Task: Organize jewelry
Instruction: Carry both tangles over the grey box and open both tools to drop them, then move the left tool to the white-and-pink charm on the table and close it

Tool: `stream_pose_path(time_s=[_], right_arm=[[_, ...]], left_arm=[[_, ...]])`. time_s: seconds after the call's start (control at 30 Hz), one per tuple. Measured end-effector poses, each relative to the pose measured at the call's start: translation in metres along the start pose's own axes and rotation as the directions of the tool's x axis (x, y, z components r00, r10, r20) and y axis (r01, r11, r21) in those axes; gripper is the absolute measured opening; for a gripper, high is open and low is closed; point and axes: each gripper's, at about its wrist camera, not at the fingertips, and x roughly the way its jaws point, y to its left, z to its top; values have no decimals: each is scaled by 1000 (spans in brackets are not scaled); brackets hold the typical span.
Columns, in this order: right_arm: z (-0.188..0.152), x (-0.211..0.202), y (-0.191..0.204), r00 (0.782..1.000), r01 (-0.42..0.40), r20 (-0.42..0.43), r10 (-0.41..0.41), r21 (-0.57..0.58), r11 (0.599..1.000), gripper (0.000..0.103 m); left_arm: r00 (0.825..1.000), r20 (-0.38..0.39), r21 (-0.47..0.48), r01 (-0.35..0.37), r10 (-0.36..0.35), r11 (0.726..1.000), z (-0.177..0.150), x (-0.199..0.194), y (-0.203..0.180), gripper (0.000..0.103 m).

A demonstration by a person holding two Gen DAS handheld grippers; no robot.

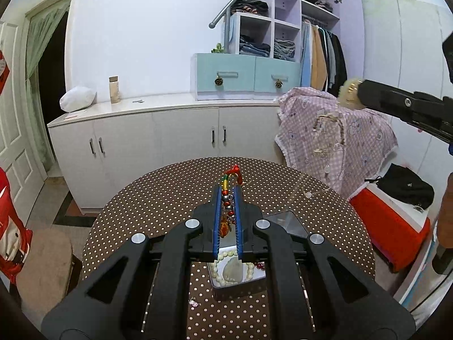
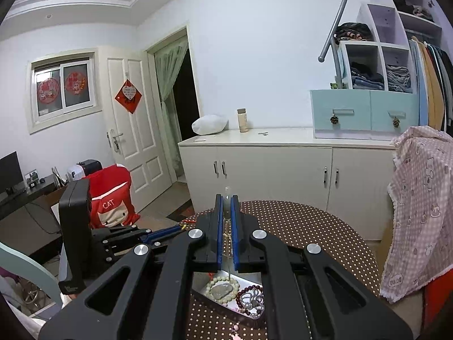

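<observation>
My left gripper [image 1: 227, 191] is shut on a string of red, green and gold beads [image 1: 226, 198] with an amber pendant, held above the brown dotted table [image 1: 141, 212]. Under it lies a metal tray [image 1: 256, 276] holding a cream bead bracelet [image 1: 250, 269] and a pale stone. My right gripper [image 2: 226, 197] is shut on a thin chain necklace [image 2: 227, 235] with clear beads. In the left wrist view the right gripper [image 1: 354, 93] is up at the right and the necklace [image 1: 328, 130] dangles from it toward the table. The tray [image 2: 203, 296] also holds a dark red bracelet [image 2: 243, 297]. The left gripper [image 2: 181, 226] shows at the left.
A small pink piece [image 2: 235, 327] lies on the table in front of the tray. A chair draped in pink checked cloth [image 1: 339, 141] stands at the table's right, a red-covered chair [image 2: 113, 201] at its left. White cabinets [image 1: 170, 136] line the far wall.
</observation>
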Motion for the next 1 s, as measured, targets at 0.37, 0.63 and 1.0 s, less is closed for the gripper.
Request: stream_pose_path(time_s=[0.37,0.63,1.0], right_arm=[[-31,41,-9,990,-12,-137,19,49,999,19],[-53,42,-22,983,50,-183,-32,92,995,57],[-64,28,-29,980,99,-185,-80,97,990,66]], left_arm=[[998,-62,1,5,-5,1000,-15,19,-1,10],[995,-100,-8,-23,22,1000,-29,24,6,68],[990,-133,-34,-50,45,998,-40,24,15,68]])
